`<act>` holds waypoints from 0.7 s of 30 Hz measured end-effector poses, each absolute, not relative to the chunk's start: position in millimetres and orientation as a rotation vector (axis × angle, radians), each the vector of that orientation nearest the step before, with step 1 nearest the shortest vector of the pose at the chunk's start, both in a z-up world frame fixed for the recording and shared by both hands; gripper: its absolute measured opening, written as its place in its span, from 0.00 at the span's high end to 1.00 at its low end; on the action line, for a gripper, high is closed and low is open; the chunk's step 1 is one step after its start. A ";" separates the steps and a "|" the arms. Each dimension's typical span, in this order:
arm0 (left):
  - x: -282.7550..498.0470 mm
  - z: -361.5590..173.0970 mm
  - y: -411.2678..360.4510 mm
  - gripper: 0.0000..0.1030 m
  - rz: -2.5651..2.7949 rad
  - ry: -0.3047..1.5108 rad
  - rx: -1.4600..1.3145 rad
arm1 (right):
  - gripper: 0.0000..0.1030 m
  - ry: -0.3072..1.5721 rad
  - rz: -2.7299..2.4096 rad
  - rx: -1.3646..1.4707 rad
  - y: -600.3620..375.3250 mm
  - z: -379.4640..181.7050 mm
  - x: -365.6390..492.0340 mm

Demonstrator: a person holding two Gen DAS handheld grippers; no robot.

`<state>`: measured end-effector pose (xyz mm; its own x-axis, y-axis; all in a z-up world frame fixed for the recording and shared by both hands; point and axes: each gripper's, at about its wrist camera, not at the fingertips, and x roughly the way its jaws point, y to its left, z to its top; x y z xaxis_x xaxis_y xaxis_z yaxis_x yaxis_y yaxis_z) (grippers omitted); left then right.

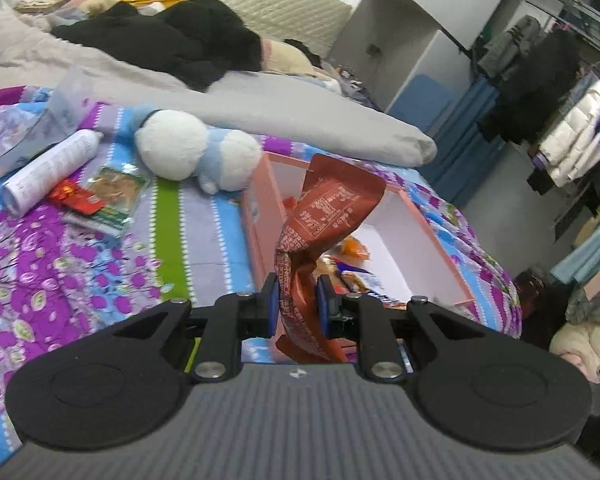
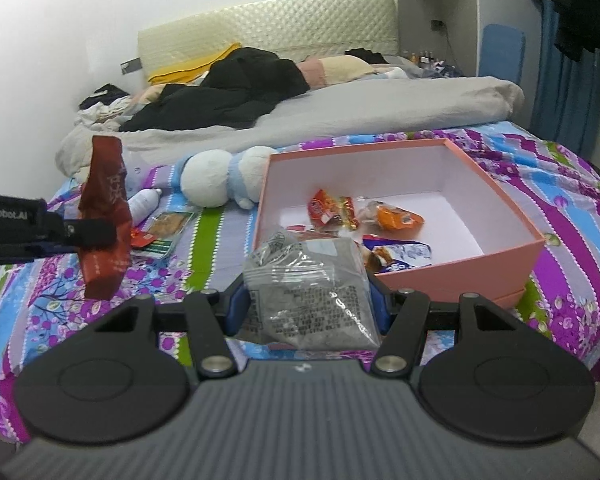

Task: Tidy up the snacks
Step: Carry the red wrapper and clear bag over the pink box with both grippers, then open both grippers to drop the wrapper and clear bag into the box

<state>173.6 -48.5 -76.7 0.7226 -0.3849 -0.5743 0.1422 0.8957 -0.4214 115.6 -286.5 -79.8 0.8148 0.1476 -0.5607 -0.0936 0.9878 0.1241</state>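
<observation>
Our right gripper (image 2: 308, 308) pinches grey packet (image 2: 308, 292) | left gripper (image 1: 298, 304) pinches brown packet (image 1: 320, 220) | both aimed at pink box (image 2: 460, 268), we judge

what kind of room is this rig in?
Almost certainly a bedroom: a bed with a cream quilted headboard, a rumpled grey duvet over a floral patterned sheet, and a rack of hanging clothes.

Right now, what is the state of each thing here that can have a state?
Left gripper: shut on brown packet, held up.
Right gripper: shut on clear bag.
Pink box: open, some snacks inside.
White bottle: lying on bed.
Green packet: lying flat on bed.
</observation>
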 end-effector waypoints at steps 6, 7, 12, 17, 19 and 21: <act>200.4 -71.9 -77.9 0.79 -0.348 0.715 -0.336 | 0.41 0.613 0.113 0.120 -298.8 -83.2 130.7; 206.6 -72.1 -84.3 0.79 -0.356 0.715 -0.327 | 0.41 0.617 0.109 0.123 -301.1 -84.3 134.2; 238.9 -80.8 -113.0 0.79 -0.392 0.740 -0.298 | 0.41 0.629 0.092 0.132 -314.9 -88.2 155.8; 279.6 -93.2 -136.3 0.79 -0.417 0.777 -0.279 | 0.41 0.645 0.072 0.143 -330.9 -94.2 186.1; 295.5 -97.0 -144.7 0.79 -0.424 0.785 -0.270 | 0.41 0.650 0.064 0.144 -336.1 -95.7 199.2; 312.8 -102.7 -152.2 0.79 -0.426 0.801 -0.260 | 0.40 0.654 0.061 0.143 -340.6 -97.0 209.0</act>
